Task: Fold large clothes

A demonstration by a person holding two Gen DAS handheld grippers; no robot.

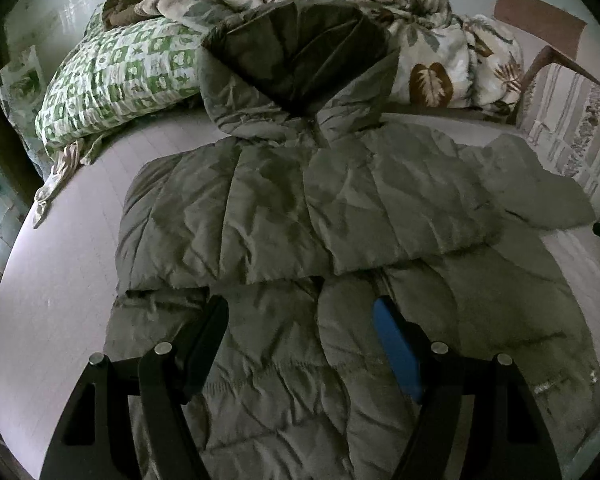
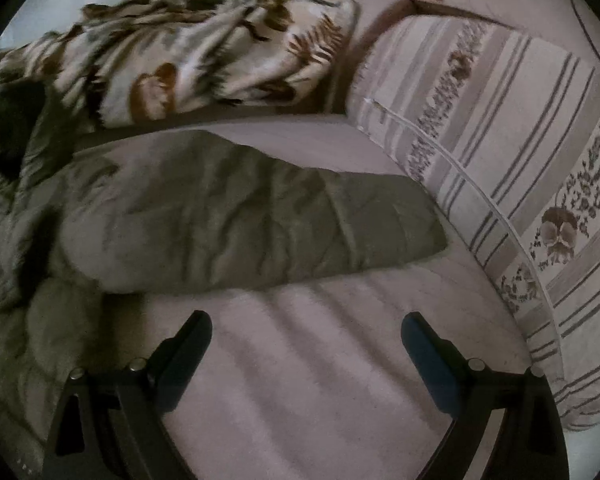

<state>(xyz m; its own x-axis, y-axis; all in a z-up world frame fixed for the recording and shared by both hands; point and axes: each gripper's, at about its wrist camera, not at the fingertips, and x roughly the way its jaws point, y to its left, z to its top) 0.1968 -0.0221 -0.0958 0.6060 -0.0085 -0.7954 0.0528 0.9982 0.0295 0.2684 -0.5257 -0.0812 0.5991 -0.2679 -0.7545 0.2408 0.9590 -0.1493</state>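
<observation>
An olive-green quilted puffer jacket (image 1: 300, 208) is lying on a pale bed (image 1: 60, 280), one sleeve folded across. Both grippers are spread, empty: left gripper (image 1: 300, 312) hovering over the hem, right gripper (image 2: 306, 326) nearing the outstretched sleeve (image 2: 240, 216), likely folding next.

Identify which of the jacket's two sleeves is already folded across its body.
The sleeve on the pillow side lies across the jacket; the other sleeve still stretches out over the bed.

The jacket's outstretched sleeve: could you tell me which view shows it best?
The right wrist view: the sleeve lies across mid-frame, whole from shoulder to cuff. The left wrist view shows it only small, at the right edge.
</observation>
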